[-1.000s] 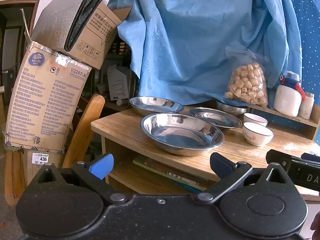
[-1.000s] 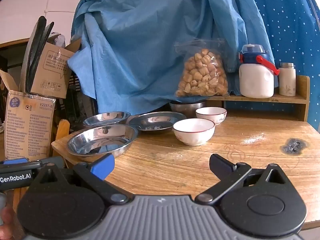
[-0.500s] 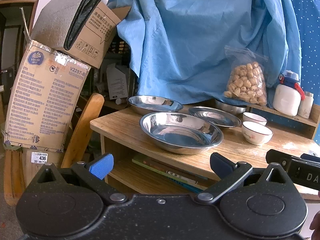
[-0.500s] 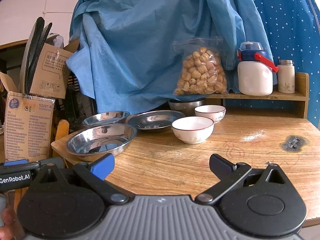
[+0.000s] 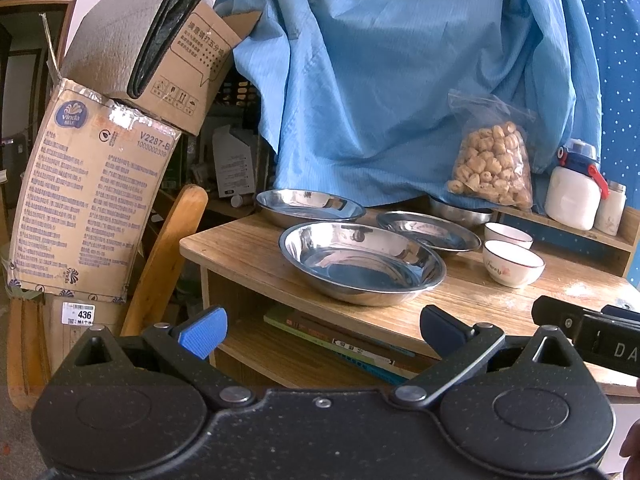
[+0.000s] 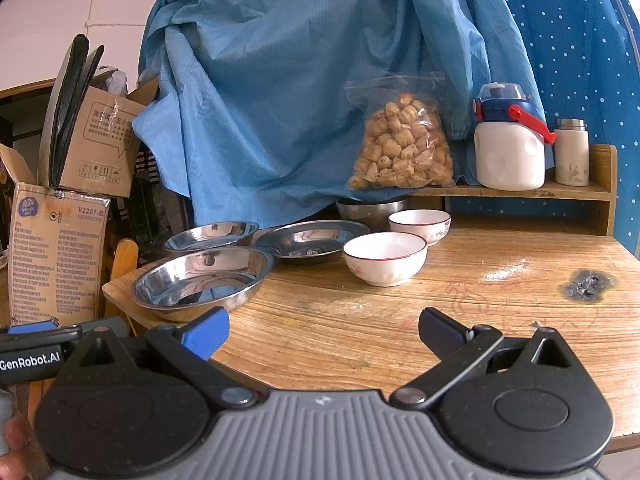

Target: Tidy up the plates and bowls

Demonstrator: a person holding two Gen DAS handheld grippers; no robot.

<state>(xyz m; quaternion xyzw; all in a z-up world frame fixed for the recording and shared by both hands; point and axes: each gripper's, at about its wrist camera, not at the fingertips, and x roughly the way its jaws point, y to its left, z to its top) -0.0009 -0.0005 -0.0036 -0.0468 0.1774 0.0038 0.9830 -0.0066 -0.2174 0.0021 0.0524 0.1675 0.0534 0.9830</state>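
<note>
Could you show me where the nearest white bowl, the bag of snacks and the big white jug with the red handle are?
Nearest white bowl (image 6: pixel 385 264): right wrist view, on its outer wall.
Bag of snacks (image 6: pixel 402 148): right wrist view, on the puffs inside.
White jug (image 6: pixel 509 156): right wrist view, on its white body.

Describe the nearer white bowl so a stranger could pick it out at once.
On the wooden table, look right of the three steel plates. Two white bowls with red rims stand there; the nearer white bowl sits closer to the table's front edge, beside the middle steel plate.

Shiny steel plates (image 5: pixel 362 266), glossy ceramic bowls (image 6: pixel 385 258) (red-rimmed), worn wooden table (image 6: pixel 460 304)
</note>
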